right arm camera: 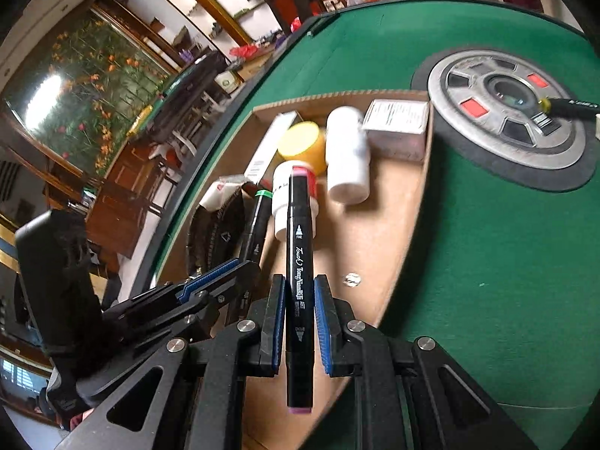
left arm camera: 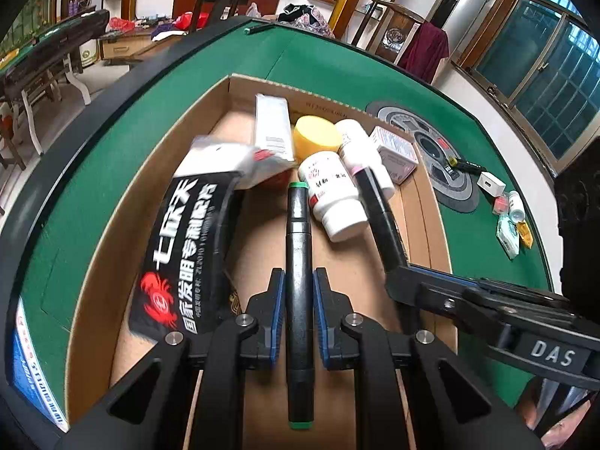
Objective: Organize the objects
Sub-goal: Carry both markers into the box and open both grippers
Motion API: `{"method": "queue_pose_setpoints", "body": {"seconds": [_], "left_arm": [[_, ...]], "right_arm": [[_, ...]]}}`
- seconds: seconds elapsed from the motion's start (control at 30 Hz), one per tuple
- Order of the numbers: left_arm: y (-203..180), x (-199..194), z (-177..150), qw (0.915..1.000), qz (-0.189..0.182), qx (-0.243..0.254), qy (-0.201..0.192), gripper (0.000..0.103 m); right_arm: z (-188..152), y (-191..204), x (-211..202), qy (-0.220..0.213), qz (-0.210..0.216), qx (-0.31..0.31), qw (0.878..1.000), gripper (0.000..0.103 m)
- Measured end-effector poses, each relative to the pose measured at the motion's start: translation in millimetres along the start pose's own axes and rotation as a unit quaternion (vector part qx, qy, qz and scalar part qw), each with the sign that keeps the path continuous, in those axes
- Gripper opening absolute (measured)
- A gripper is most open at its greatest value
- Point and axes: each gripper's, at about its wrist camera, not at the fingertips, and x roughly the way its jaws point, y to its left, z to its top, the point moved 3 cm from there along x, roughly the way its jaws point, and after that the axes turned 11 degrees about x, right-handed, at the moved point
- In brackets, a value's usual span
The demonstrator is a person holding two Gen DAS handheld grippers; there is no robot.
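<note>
Both jaws are clamping markers lengthwise: left gripper (left arm camera: 296,300) holding green-capped black marker (left arm camera: 298,262), right gripper (right arm camera: 298,307) pink-capped black marker (right arm camera: 300,281), both pointing down into brown cardboard box (left arm camera: 112,225).

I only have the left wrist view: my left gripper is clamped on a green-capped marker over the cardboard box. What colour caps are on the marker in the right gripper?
Observer: The right gripper is shut on a black marker with pinkish-red caps at both ends.
Operator: Any print on it?
Observer: Yes, white lettering runs along the barrel, with small arrow-like tip symbols near each end.
Operator: Is anything resting on the round metal plate beside the box?
Observer: A yellow-tipped black pen lies across the plate's right side, clearer in the right wrist view.
</note>
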Motion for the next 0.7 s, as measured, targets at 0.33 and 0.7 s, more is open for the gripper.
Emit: {"method": "queue_pose_setpoints", "body": {"seconds": [0.33,0.7], "left_arm": [[-4,-25,-5,0.9992,-0.022,-0.006,-0.032,0.035],[-6,-76,-8,0.9949,0.005,-0.015,-0.099,0.077]], "right_arm": [[8,-9,7,-0.001,-0.018,0.009,1.0,0.017],[6,-7,-24,-0.042,-0.002,-0.01,0.999,0.068]]}}
